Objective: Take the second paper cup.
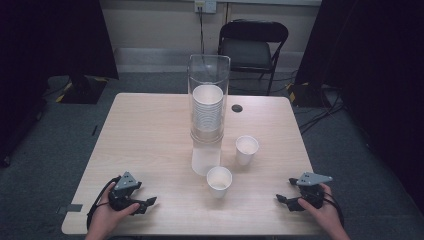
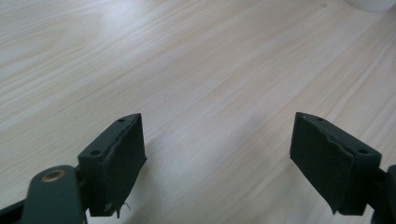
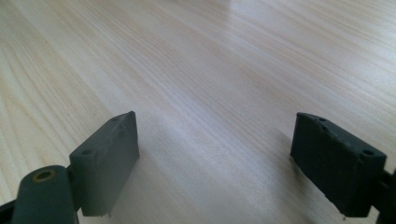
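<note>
Pale wood-grain table [image 1: 150, 130], everything lined up down the centre. Clear tube dispenser [image 1: 208, 75] stands upright mid-table w/ a stack of white paper cups [image 1: 207, 107] inside – rim of top cup visible through the wall, bottom of stack pokes out below the tube, so cups prob get pulled from underneath.

Two loose cups already out, both upright, mouths up: near cup [image 1: 219, 181] just in front of the dispenser base, far cup [image 1: 246, 149] to its right and a bit further back. Apart from each other, not touching the tube. Placed within easy reach of either hand.

Left gripper [image 1: 145, 204] resting low at near-left edge, jaws spread wide, nothing between them – left gripper view shows bare wood between the pads [image 2: 116, 158]. Right gripper [image 1: 285, 201] mirrored at near-right edge, jaws also spread, empty; pads [image 3: 109, 158] over bare table. Both point inward toward the cups, well apart from them.

Reads as neutral ready pose. Near cup sits roughly btwn the two grippers, so it's the likely first target; either side could take it.

Small dark round thing [image 1: 237, 108] on table behind the tube, can't tell what. Black chair [image 1: 252, 42] beyond the far edge.
</note>
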Demonstrator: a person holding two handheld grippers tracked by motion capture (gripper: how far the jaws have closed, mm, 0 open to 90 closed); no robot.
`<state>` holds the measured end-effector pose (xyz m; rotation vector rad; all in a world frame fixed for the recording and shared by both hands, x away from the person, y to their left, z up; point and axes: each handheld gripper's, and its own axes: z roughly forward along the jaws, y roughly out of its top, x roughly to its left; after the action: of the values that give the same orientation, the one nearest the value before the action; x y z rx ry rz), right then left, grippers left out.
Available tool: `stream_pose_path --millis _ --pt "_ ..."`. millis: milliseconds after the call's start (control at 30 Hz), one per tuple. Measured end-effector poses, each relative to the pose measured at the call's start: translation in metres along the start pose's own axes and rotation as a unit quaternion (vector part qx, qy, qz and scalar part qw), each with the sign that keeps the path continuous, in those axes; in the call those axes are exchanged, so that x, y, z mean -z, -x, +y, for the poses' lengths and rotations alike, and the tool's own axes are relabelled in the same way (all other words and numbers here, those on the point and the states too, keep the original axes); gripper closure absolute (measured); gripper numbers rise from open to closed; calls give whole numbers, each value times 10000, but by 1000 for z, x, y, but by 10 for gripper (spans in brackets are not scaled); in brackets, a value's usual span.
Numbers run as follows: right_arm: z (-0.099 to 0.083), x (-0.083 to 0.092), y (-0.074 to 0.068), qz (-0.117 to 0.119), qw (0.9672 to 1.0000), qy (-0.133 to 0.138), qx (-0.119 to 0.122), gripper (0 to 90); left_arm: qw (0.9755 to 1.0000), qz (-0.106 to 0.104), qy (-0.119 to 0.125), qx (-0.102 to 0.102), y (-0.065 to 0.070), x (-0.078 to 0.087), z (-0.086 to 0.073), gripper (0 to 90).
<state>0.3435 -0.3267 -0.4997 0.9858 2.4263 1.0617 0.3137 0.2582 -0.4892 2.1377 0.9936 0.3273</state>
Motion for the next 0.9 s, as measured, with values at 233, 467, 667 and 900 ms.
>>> stream_pose_path --millis 233,467,667,900 --pt "0 1 1 21 10000 -13 16 144 10000 -27 -51 -58 -6 4 -11 177" --pt "0 1 2 66 10000 -19 60 143 9990 28 68 -451 -1 -2 -16 107" --pt "-1 1 2 97 9999 -16 64 143 9988 -26 18 -479 1 -4 -16 52" --pt "-4 5 5 -107 9999 35 -36 143 9987 -28 -65 -498 2 -6 -14 0"
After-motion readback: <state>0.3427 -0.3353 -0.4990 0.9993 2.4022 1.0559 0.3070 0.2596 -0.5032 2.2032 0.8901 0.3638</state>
